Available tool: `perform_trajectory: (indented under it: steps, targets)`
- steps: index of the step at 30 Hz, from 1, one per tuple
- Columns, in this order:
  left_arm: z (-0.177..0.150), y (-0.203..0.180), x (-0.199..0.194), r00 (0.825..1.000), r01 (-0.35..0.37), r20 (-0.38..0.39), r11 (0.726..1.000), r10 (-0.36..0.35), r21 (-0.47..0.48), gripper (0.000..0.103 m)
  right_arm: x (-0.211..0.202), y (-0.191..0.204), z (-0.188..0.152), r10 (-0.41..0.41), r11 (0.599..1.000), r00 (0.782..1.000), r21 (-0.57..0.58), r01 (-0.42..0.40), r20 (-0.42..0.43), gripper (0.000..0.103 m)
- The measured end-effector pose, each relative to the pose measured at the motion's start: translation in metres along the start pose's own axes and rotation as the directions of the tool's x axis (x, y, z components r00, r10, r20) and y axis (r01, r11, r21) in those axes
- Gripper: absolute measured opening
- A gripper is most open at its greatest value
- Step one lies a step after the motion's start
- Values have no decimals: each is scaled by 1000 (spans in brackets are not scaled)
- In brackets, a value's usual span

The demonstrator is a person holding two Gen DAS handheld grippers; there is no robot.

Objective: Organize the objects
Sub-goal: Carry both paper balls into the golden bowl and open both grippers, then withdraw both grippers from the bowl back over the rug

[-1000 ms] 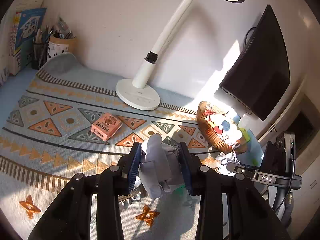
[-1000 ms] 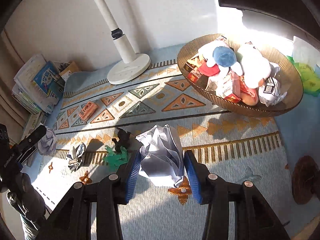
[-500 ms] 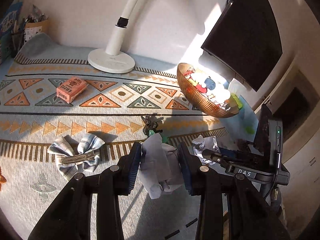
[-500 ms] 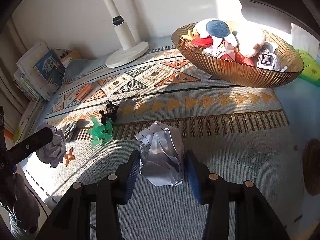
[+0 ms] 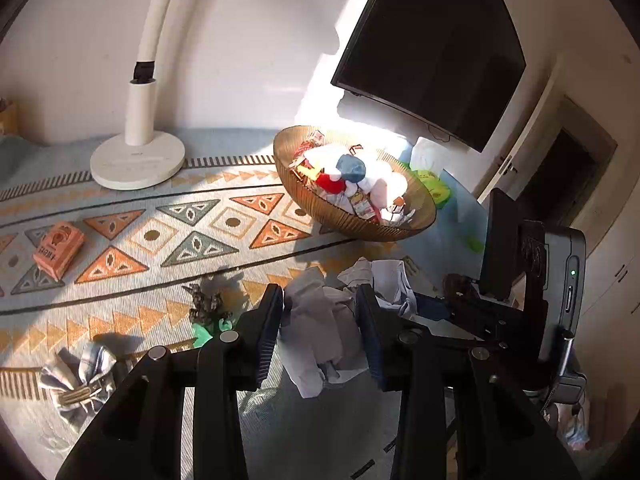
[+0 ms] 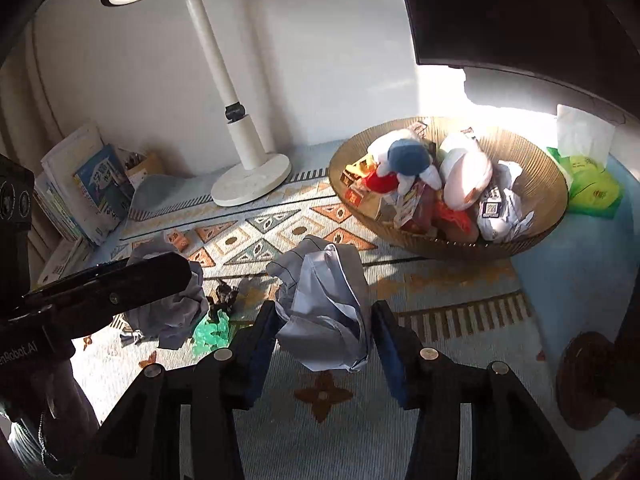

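Observation:
My left gripper point(image 5: 320, 320) is shut on a crumpled grey paper ball point(image 5: 320, 336), held above the patterned mat. My right gripper point(image 6: 326, 332) is shut on a crumpled white lined paper ball point(image 6: 324, 304), also above the mat; that paper shows in the left wrist view point(image 5: 388, 280) just right of my left gripper. The left gripper's paper shows in the right wrist view point(image 6: 176, 312). A ribbed amber bowl point(image 5: 416, 192) point(image 6: 552, 184) full of plush toys and packets sits ahead on the right.
On the mat lie an orange box point(image 5: 58, 248), a plaid bow clip point(image 5: 78, 380), a dark small toy point(image 5: 206, 304) and green plastic bits point(image 6: 212, 332). A white lamp base point(image 5: 138, 164), books point(image 6: 80, 192), a green tissue pack point(image 6: 592, 188) and a monitor point(image 5: 432, 48) stand around.
Both grippers have risen and turned towards the bowl, still holding their paper balls. The bowl is now nearer and more central in both views, and the two grippers are closer together.

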State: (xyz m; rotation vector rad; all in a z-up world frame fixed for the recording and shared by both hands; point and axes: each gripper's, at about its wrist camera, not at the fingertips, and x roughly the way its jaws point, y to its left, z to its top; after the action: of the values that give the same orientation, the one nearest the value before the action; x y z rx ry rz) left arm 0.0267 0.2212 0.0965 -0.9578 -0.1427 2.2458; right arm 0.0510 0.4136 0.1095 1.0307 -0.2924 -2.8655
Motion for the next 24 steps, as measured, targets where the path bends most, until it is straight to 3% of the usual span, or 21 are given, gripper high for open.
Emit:
perform_trajectory:
  steps: [3, 5, 9, 15, 17, 18, 19, 20, 24]
  targets:
    - [45, -18, 13, 999, 11, 52, 999, -13, 40, 35, -15, -33, 47, -127, 988, 985, 103, 115, 118, 47]
    - [75, -27, 32, 997, 24, 68, 999, -27, 48, 35, -14, -58, 73, -208, 965, 968, 190, 180, 140, 47]
    - [125, -39, 79, 995, 91, 47, 996, -92, 27, 35, 12, -106, 107, -271, 915, 957, 335, 223, 103, 47]
    - [168, -43, 145, 994, 97, 54, 995, -96, -9, 37, 49, -142, 128, -362, 867, 930, 389, 311, 63, 49]
    - [175, -45, 161, 996, 65, 62, 998, -65, -6, 48, 58, -151, 127, -369, 855, 928, 408, 320, 45, 60]
    - [177, -42, 167, 996, 71, 60, 997, -70, -24, 62, 62, -156, 125, -371, 849, 928, 415, 327, 28, 71]
    - [178, -38, 173, 995, 84, 51, 995, -81, -52, 84, 63, -158, 122, -364, 847, 931, 425, 321, 23, 75]
    - [177, -32, 176, 994, 99, 49, 991, -95, -88, 90, 63, -159, 118, -354, 848, 935, 429, 309, 26, 75]
    - [169, -17, 167, 993, 108, 60, 984, -101, -138, 92, 53, -151, 106, -336, 861, 941, 415, 295, 28, 75]
